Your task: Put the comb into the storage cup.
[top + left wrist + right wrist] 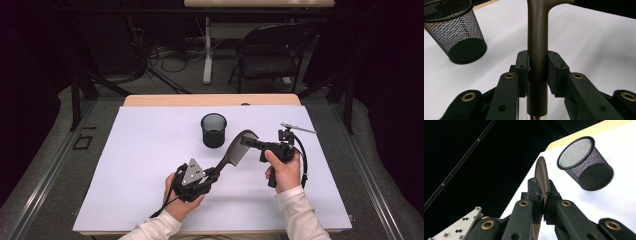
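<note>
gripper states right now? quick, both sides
Left gripper: closed on the comb handle.
Right gripper: closed on the comb's toothed end.

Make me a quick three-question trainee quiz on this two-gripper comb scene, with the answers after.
1. True or false: the left gripper is shut on the comb's handle.
2. Which part does the right gripper clamp? A handle, B toothed end, C nothing.
3. Fill in: the mesh cup stands ____ on the white sheet.

Key: 1 true. 2 B. 3 upright.
</note>
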A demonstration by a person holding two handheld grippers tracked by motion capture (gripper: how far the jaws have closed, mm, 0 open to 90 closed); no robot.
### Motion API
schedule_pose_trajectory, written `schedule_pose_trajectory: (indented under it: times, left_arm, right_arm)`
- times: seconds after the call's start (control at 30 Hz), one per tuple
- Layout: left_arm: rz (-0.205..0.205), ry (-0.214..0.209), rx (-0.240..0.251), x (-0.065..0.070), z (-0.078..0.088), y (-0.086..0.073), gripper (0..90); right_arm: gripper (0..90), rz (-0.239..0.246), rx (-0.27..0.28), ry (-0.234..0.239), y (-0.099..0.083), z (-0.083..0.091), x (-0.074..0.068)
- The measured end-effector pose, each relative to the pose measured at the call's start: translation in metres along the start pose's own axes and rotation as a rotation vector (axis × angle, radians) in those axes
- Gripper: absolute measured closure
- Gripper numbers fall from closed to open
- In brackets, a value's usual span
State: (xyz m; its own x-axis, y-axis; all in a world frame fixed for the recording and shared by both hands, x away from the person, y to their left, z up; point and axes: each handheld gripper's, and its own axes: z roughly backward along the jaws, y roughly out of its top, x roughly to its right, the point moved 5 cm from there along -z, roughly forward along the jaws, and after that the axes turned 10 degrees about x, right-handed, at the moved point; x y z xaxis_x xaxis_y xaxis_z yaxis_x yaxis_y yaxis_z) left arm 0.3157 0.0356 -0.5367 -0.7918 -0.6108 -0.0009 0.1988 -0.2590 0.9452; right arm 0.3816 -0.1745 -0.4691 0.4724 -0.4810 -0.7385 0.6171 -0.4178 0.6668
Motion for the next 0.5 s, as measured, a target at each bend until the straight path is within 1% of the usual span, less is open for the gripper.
schedule_pose_trajectory:
  times: [0.23, 0.27, 0.33, 0.5]
  left_arm:
    - [-0.001, 0.001, 0.001, 0.0002, 0.0002, -0.0001, 72.3]
    - [-0.001, 0.001, 0.0, 0.0002, 0.0003, -0.0001, 72.2]
    - [0.0, 0.002, 0.002, 0.0, 0.0002, -0.0002, 72.2]
    - [0.003, 0.01, 0.005, -0.0007, 0.0005, 0.0, 71.7]
  right_arm:
    - [86.9, -0.004, -0.001, 0.004, 0.0, 0.0002, 0.0]
    - [86.9, -0.007, 0.008, 0.008, 0.0001, -0.0006, -0.0002]
    - [86.9, -0.01, -0.003, 0.009, 0.0, 0.0001, 0.0005]
    - [86.9, -0.011, -0.004, 0.008, 0.0002, 0.0006, 0.0009]
